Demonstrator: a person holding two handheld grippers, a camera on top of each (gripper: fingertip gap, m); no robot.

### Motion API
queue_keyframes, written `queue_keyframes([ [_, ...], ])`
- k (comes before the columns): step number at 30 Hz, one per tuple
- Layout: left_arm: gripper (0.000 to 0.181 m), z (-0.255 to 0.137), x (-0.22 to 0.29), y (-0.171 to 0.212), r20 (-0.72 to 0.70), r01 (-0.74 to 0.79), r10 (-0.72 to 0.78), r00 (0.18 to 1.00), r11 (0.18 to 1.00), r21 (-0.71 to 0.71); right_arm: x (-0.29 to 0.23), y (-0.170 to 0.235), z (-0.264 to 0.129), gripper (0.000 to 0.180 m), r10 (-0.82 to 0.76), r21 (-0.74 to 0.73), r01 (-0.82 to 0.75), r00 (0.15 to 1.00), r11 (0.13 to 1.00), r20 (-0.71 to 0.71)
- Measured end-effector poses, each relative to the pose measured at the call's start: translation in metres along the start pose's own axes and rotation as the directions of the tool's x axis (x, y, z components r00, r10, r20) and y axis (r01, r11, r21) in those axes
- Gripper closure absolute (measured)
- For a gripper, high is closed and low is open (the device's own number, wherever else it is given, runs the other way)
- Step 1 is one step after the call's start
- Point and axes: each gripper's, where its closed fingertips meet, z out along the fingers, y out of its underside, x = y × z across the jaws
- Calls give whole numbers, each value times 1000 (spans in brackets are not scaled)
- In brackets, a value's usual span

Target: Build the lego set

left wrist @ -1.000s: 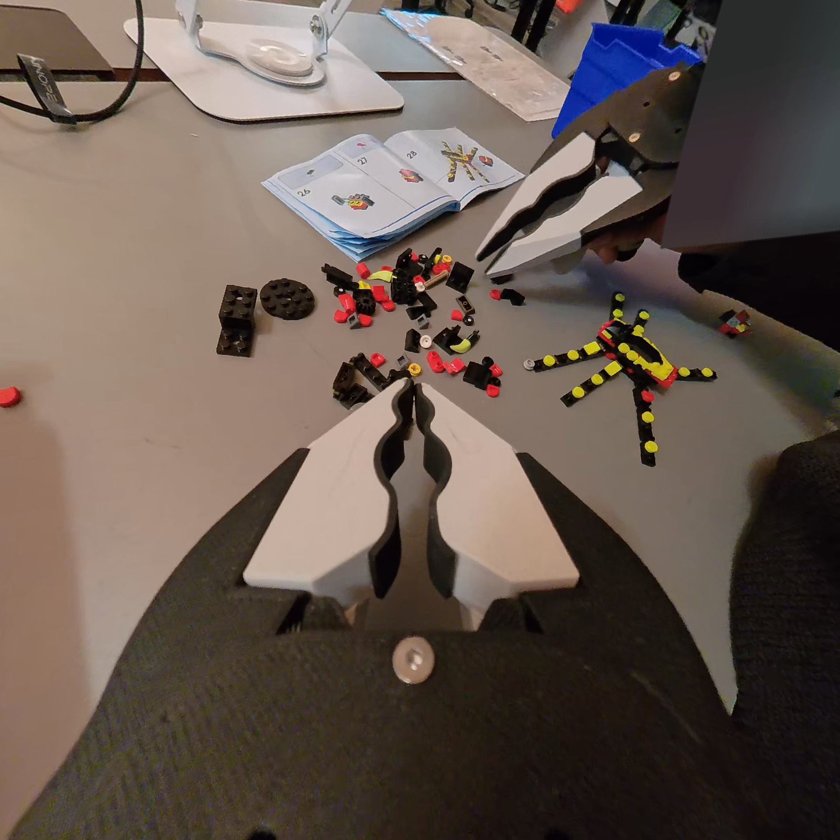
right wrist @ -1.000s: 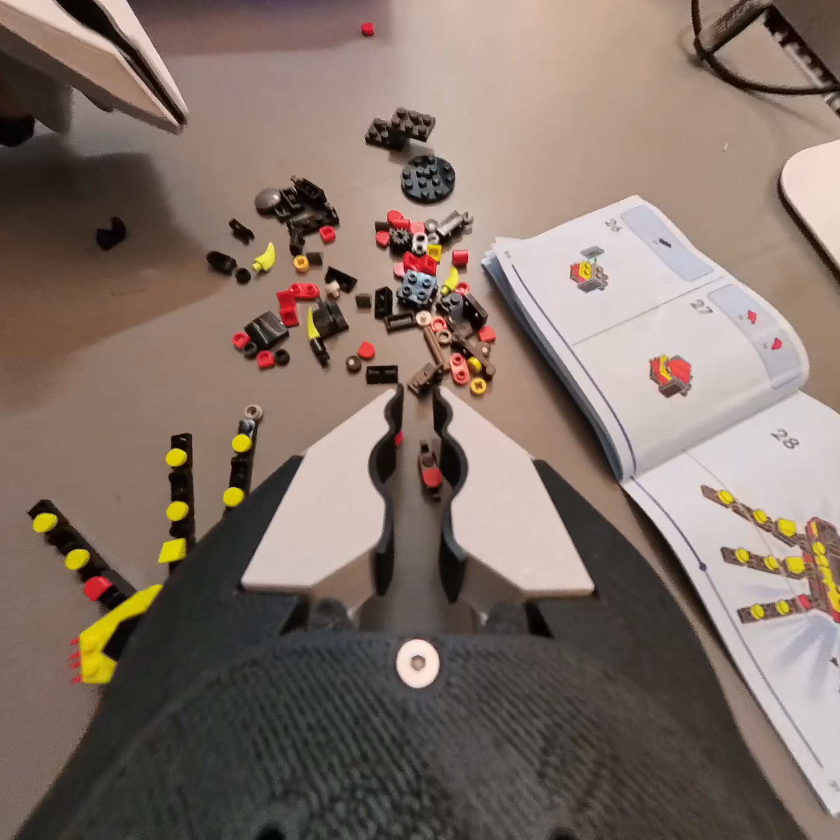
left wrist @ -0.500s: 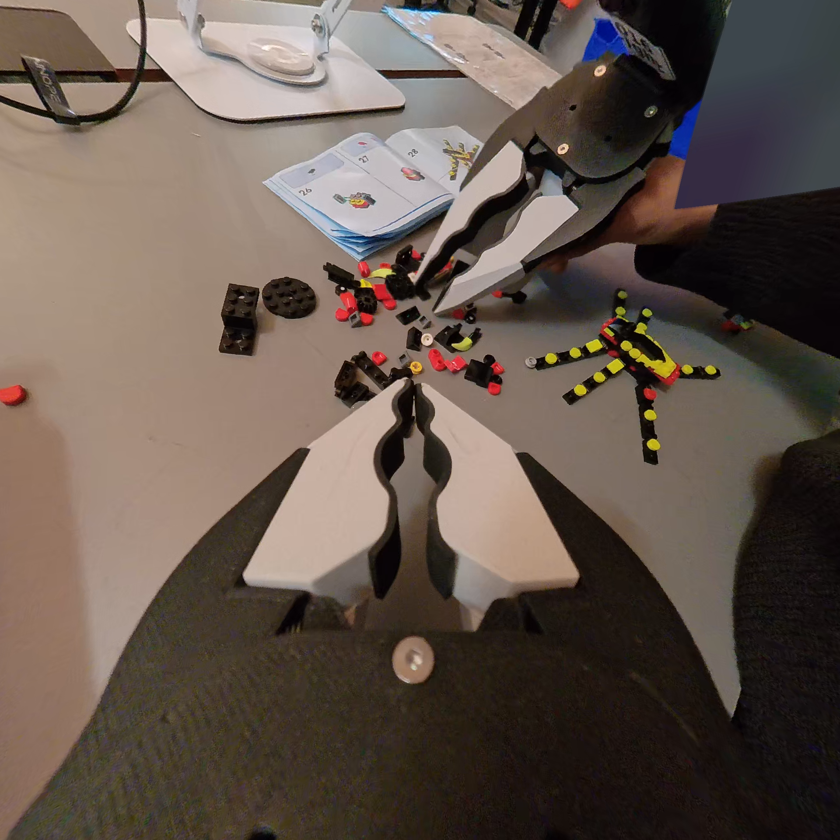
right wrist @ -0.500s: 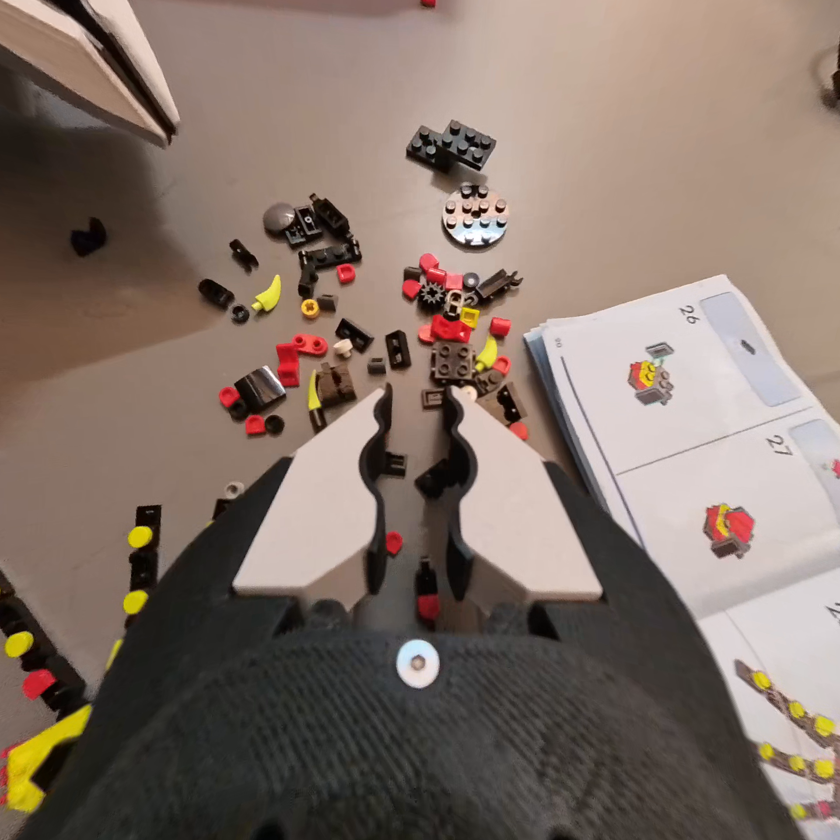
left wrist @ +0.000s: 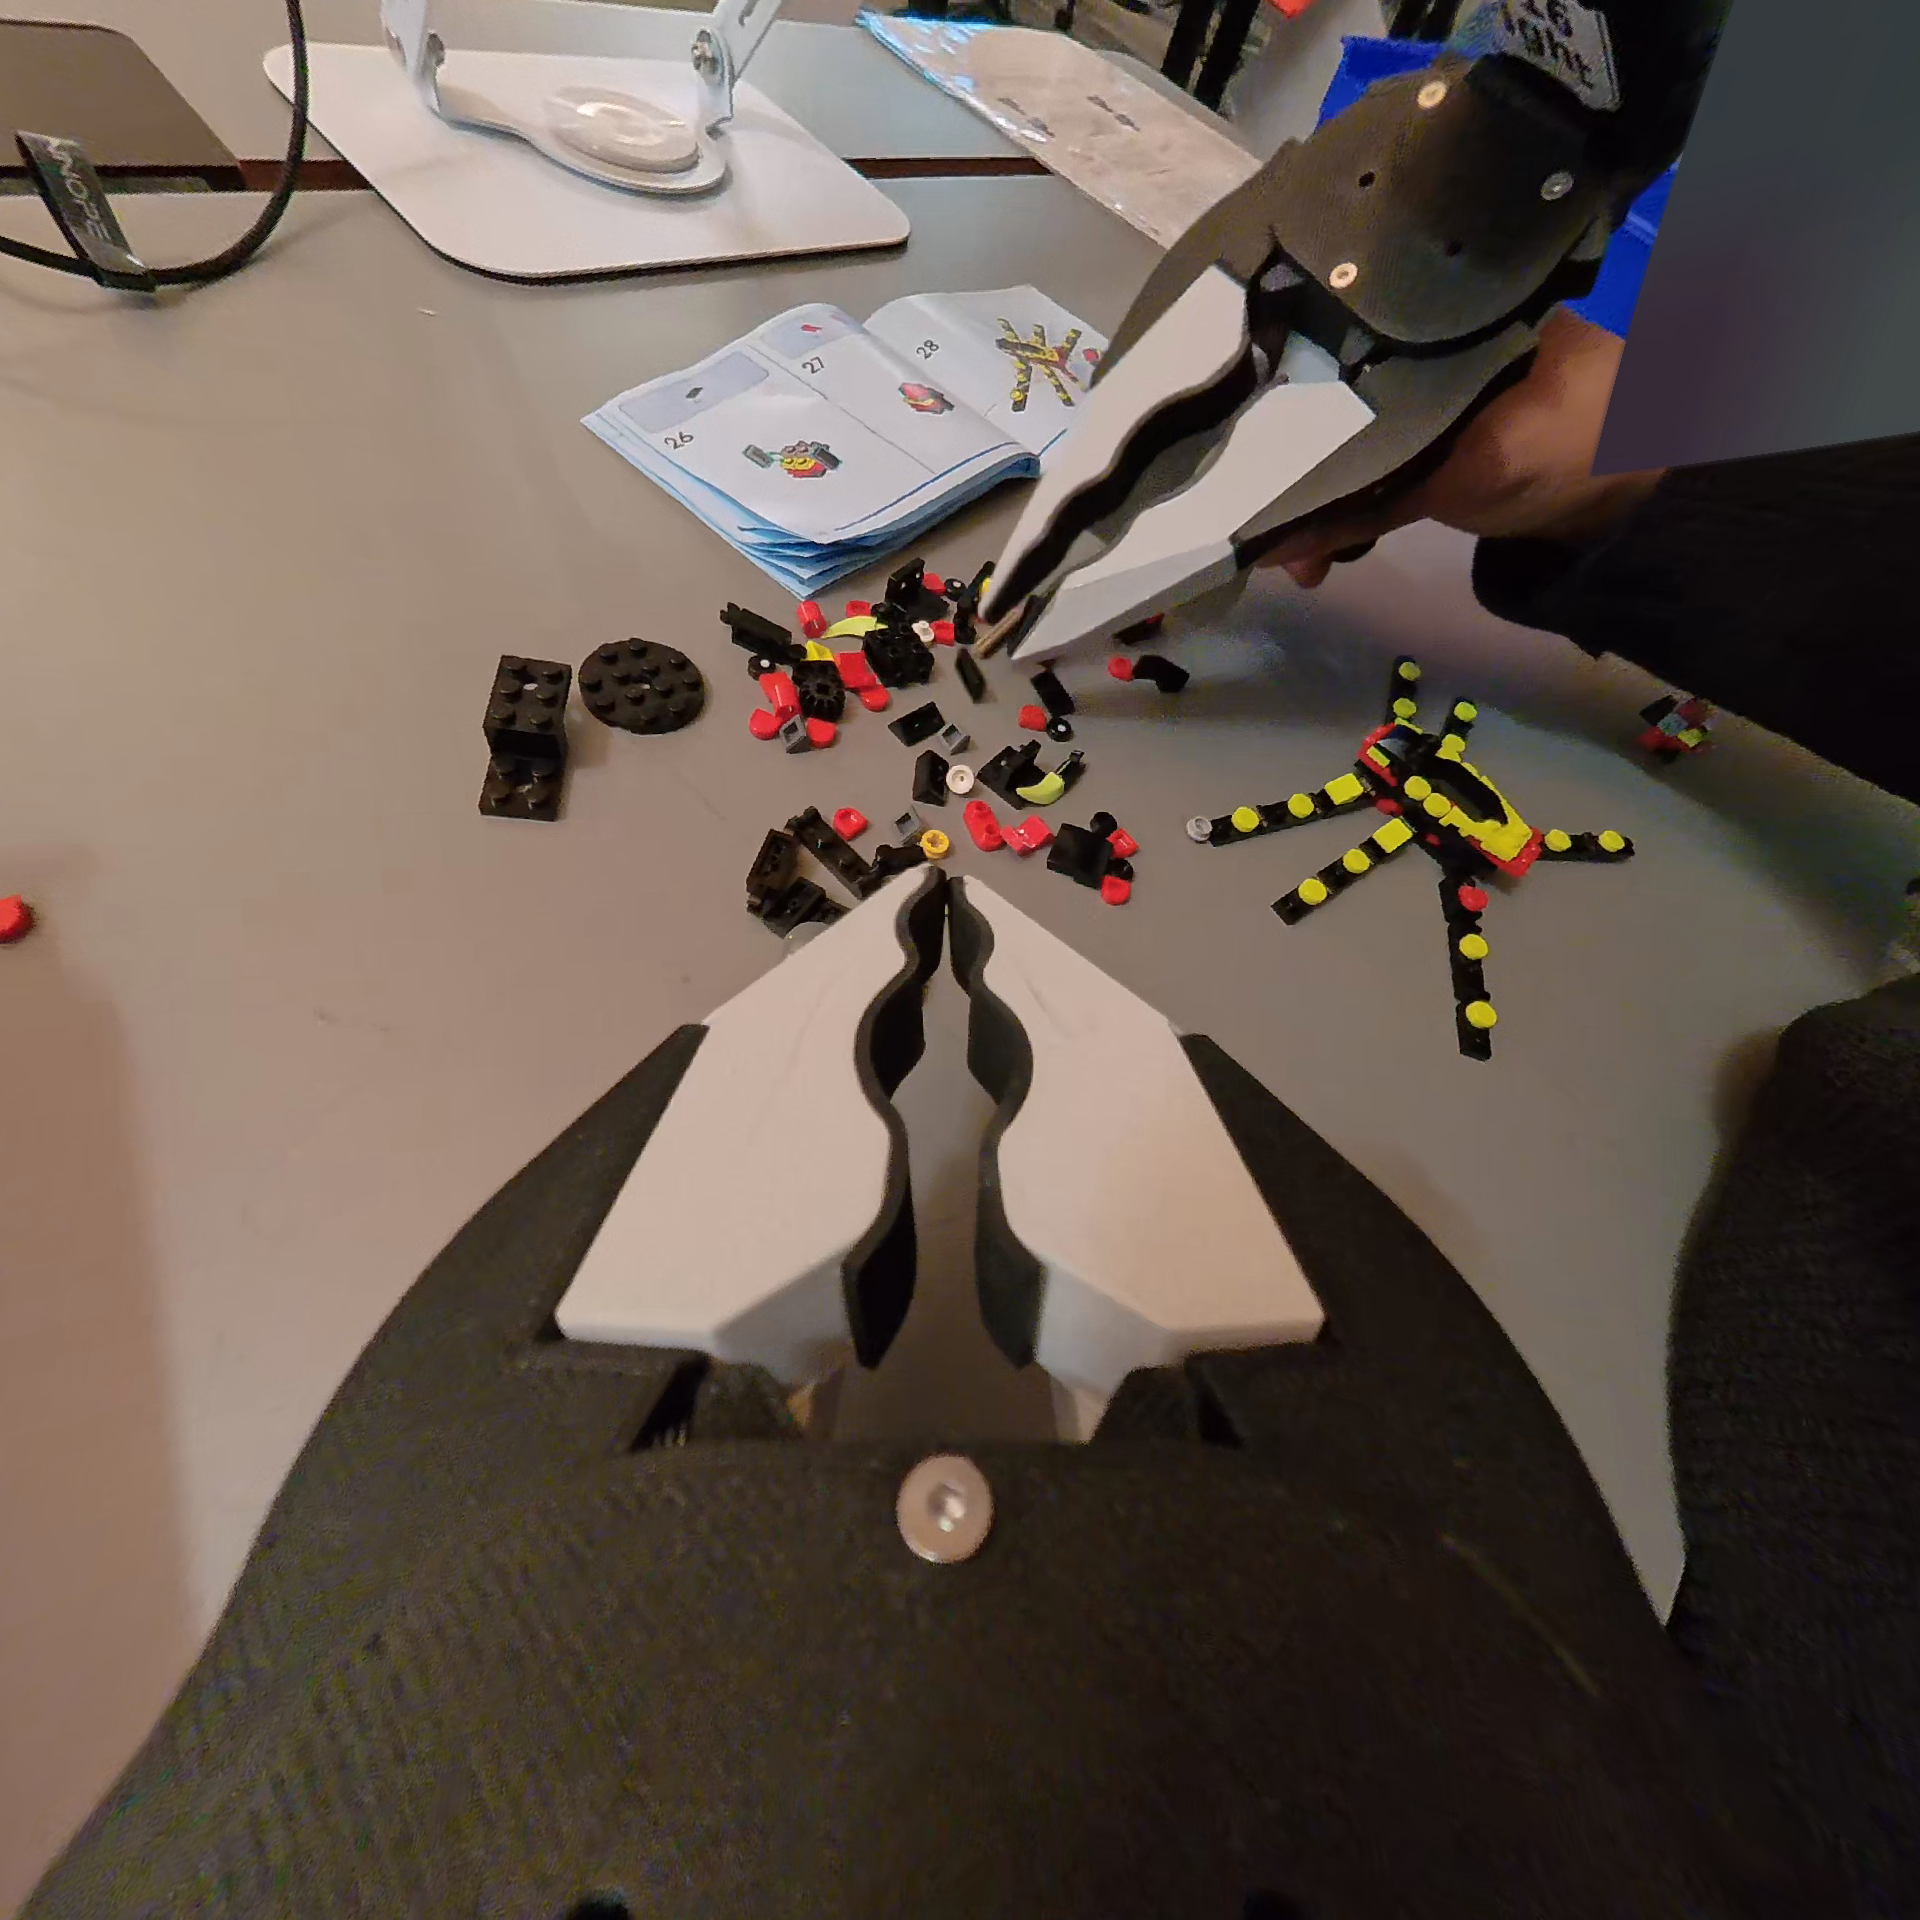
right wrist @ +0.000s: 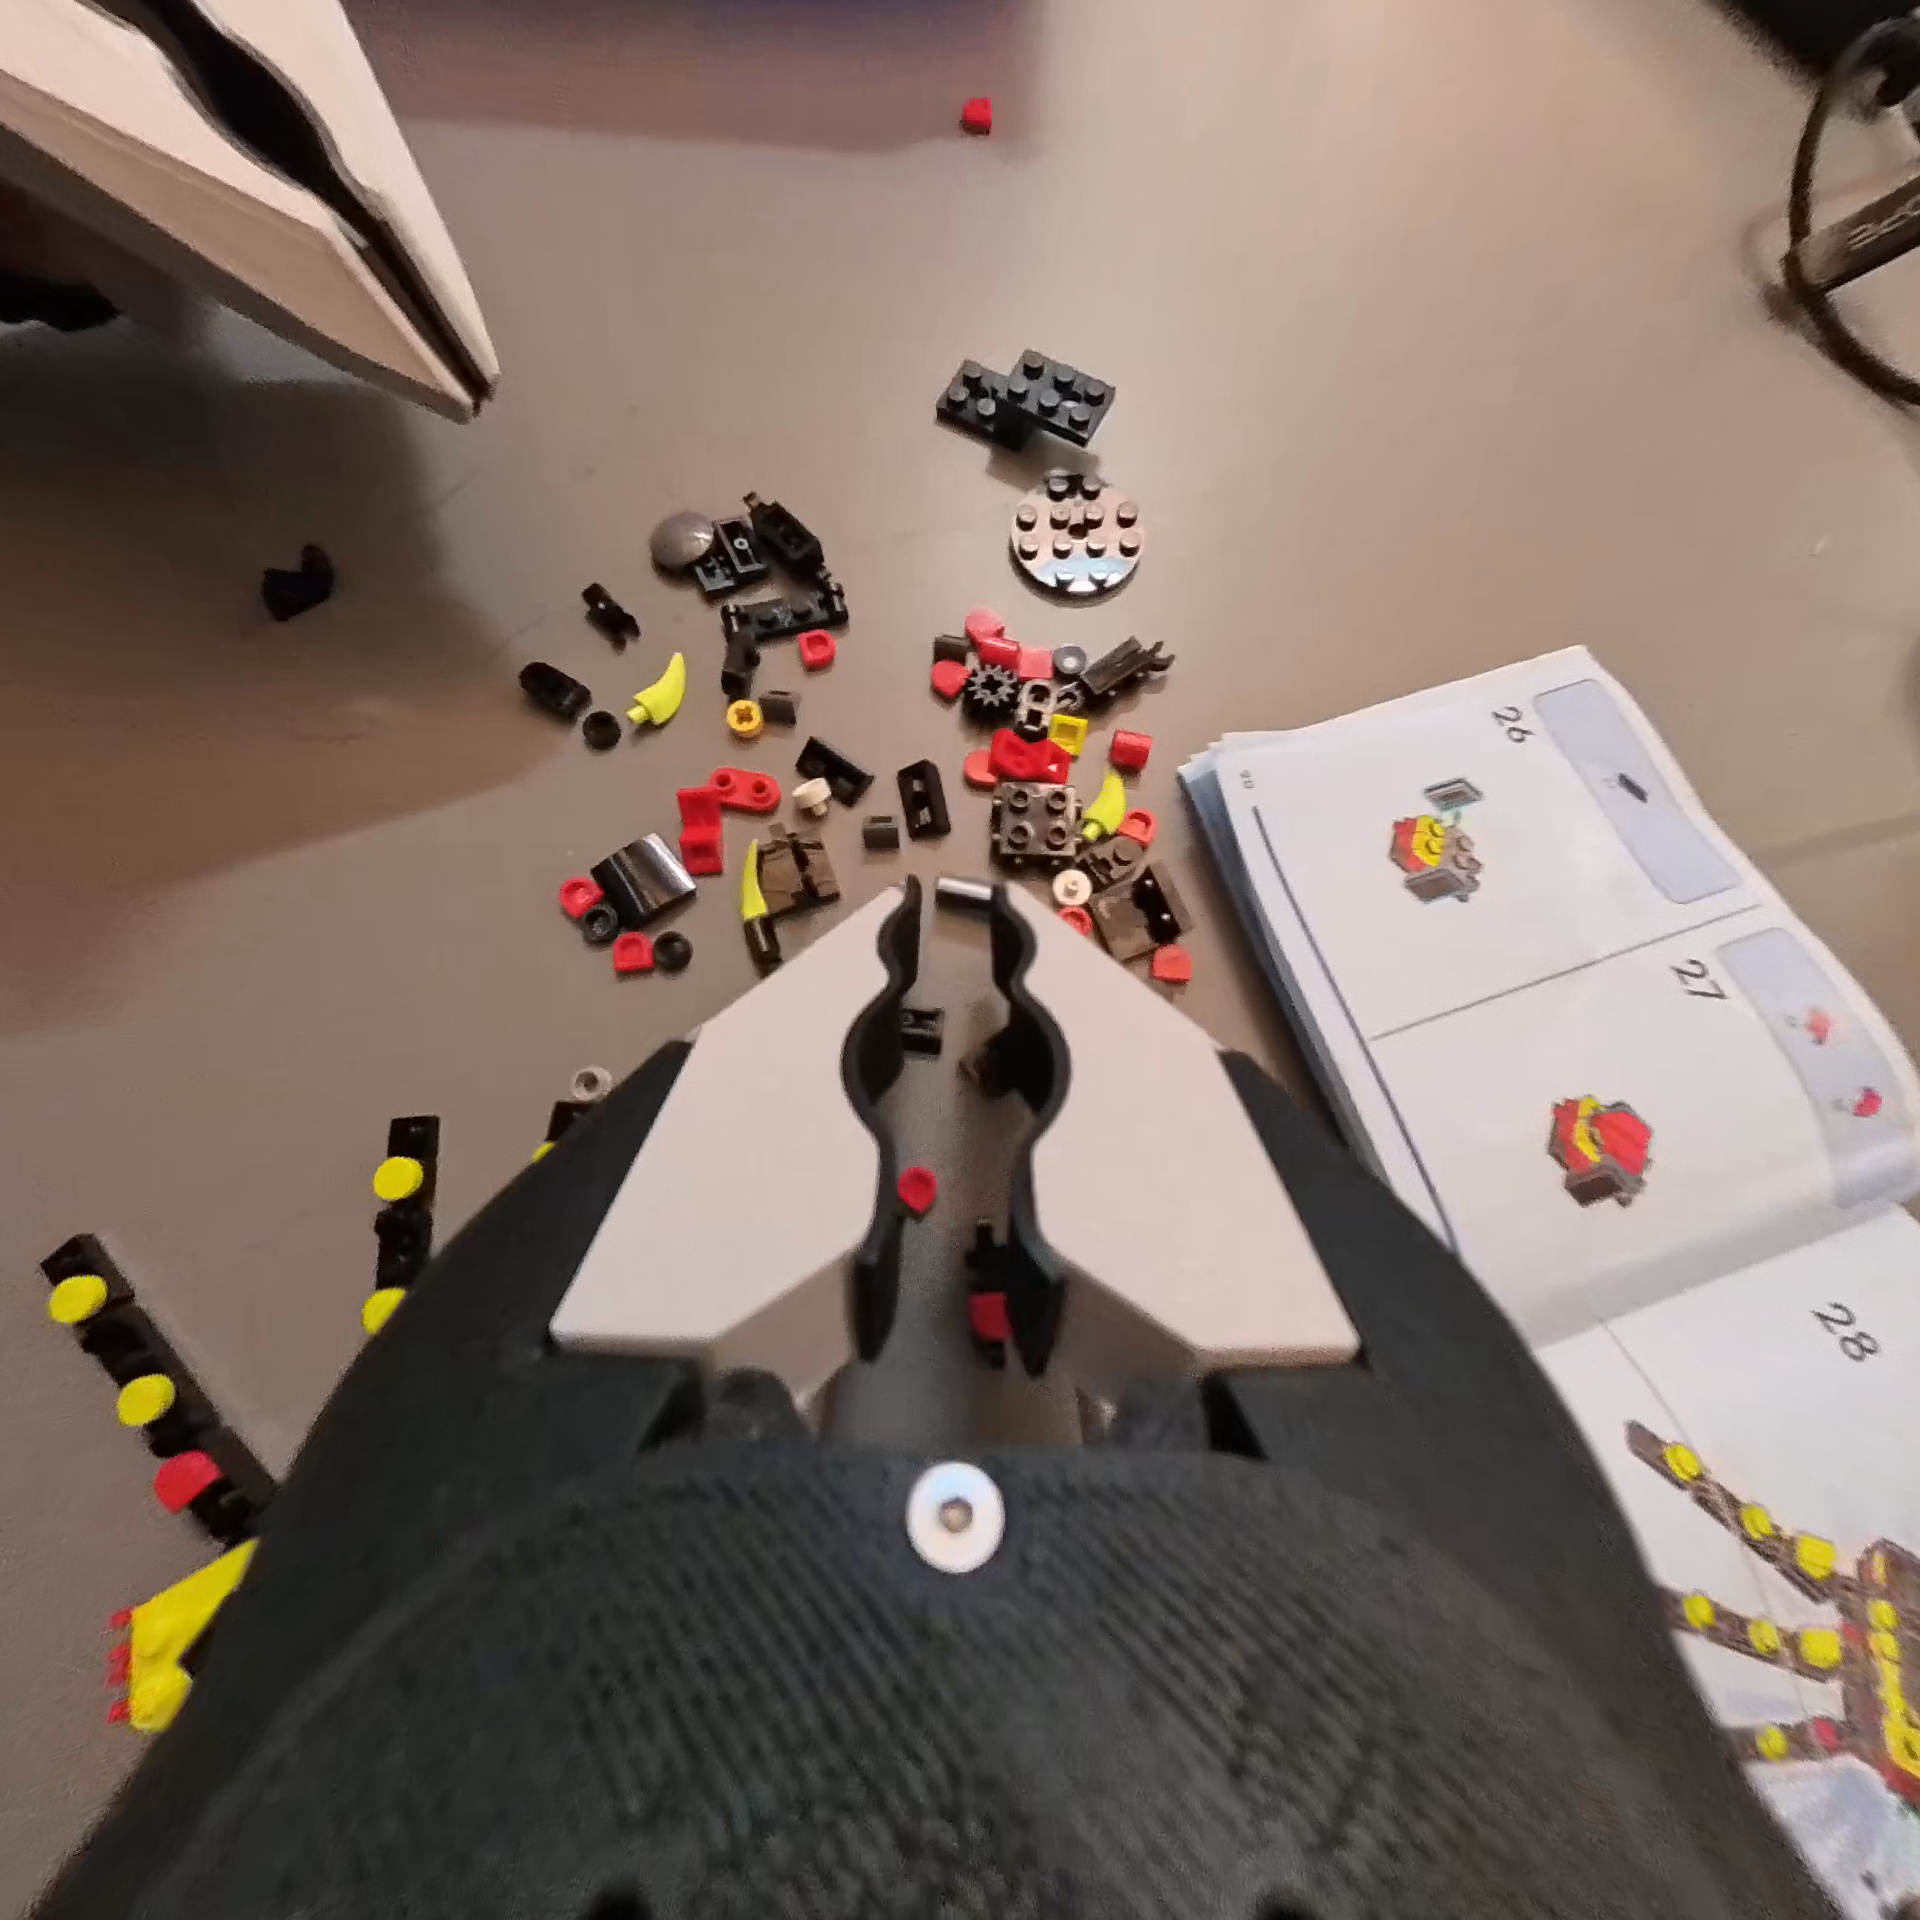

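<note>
Loose black, red and yellow lego pieces (left wrist: 914, 727) lie scattered mid-table; they also show in the right wrist view (right wrist: 831, 748). A black-and-yellow spider model (left wrist: 1444, 810) lies to their right, and its legs (right wrist: 400, 1184) show at the lower left of the right wrist view. My left gripper (left wrist: 945, 883) is shut and empty, just short of the near edge of the pile. My right gripper (right wrist: 956, 896) is low over the far side of the pile, with its jaws nearly closed on a small dark piece (right wrist: 966, 891) between the tips. It also shows in the left wrist view (left wrist: 1003, 634).
An open instruction booklet (left wrist: 852, 436) lies behind the pile. A black brick stack (left wrist: 525, 727) and a round black plate (left wrist: 641, 686) sit to the left. A stray red piece (left wrist: 10, 920) is far left, and a small model (left wrist: 1673, 722) far right. A white stand base (left wrist: 582, 156) and a cable (left wrist: 260, 218) are at the back. Left tips to right tips: about 12 cm.
My right gripper moved left and down into the pile and its jaws narrowed around a small dark piece. My left gripper has stayed still and shut.
</note>
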Motion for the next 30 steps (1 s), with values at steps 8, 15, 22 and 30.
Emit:
queue_keyframes([
  [8, 181, -1, 1, 0, 3, -5, 5, 1000, 1000, -2, 1, 8, 16, 152, 9, -50, -9, 1000, 999, -1],
  [15, 181, 1, 1, 1, -7, 0, 0, 1000, 1000, -7, -1, 7, 20, 172, 3, -60, -1, 1000, 998, 29],
  [22, 181, 0, 2, 1, -4, -3, 3, 1000, 1000, -5, -5, 9, 16, 172, -20, -87, 24, 999, 996, 39],
  [30, 181, 0, 2, 1, -6, -2, 2, 1000, 1000, -7, -3, 5, 21, 167, -49, -89, 53, 998, 995, 49],
])
